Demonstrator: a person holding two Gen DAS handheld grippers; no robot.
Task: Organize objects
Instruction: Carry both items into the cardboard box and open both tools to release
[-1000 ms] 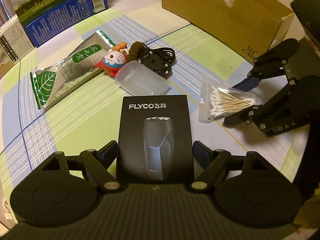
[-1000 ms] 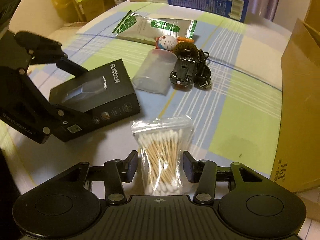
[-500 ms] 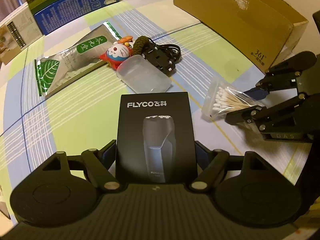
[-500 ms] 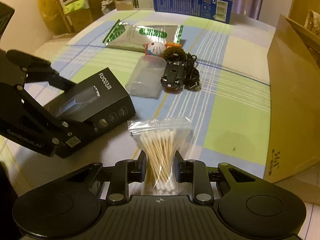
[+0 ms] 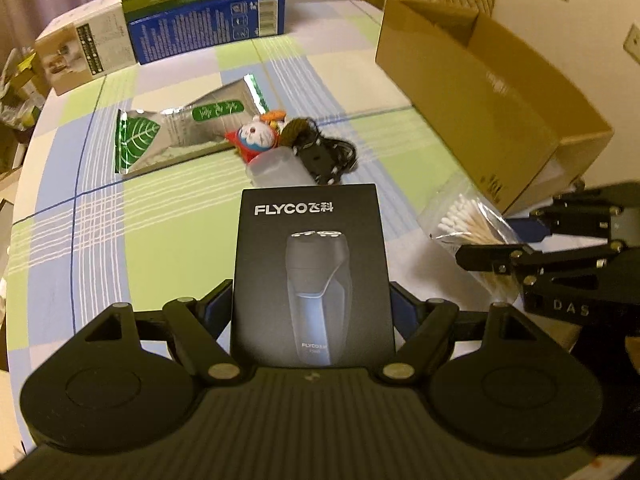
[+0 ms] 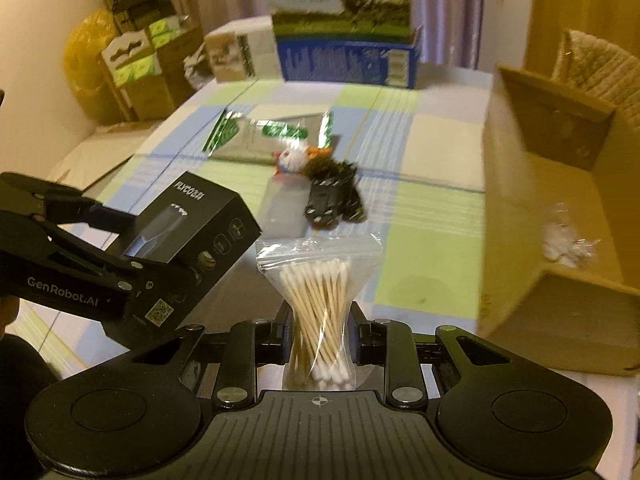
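Matte black shaver box [image 5: 312,276] clamped by left tool [image 5: 312,312]; right tool [image 6: 319,334] pinches crinkly swab bag [image 6: 318,300].

Left hand-held gripper [image 5: 312,304] clamped on the flat black FLYCO shaver box [image 5: 312,264], fingers [image 5: 218,306] pressed to both long sides, box raised over the green, blue and white checked tabletop [image 5: 100,208]. At right, right hand-held gripper [image 5: 500,240] closed around the clear plastic bag of cotton swabs [image 5: 468,220], just beside the open brown cardboard carton [image 5: 480,92]. Beyond the box: translucent plastic case [image 5: 276,166], black cable and clip bundle [image 5: 328,152], small Doraemon figure [image 5: 256,138], silver-green foil pouch [image 5: 180,128], blue milk carton [image 5: 208,20] at the far edge.
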